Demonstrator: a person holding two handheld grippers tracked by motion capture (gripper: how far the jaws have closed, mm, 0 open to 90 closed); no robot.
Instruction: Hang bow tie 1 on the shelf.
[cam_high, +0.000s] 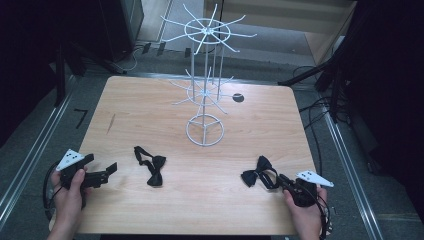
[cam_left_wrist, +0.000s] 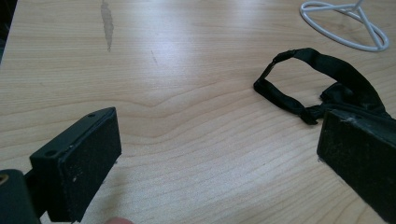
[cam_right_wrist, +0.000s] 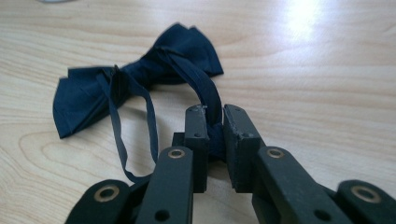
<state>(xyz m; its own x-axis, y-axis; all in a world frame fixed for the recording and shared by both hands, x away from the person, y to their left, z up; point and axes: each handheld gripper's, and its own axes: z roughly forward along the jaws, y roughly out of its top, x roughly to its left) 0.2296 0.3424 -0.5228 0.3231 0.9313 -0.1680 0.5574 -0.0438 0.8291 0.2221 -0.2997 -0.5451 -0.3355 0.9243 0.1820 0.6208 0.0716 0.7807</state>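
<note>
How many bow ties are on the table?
2. One bow tie lies near the left claw, untouched. The other bow tie is on the right, its strap pinched in the right claw.

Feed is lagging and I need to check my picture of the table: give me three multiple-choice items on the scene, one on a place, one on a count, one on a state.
1. Where does the white wire rack stand?
A. near table edge
B. far middle of the table
C. on the floor

2. How many bow ties lie on the table?
A. one
B. two
C. three

3. What is the right tool doing?
A. hanging open
B. shut on nothing
C. shut on a bow tie's strap

Answers:
1 B, its ring base sits beyond both ties.
2 B, the left bow tie and the right bow tie.
3 C, the strap is pinched between its jaws.
</note>
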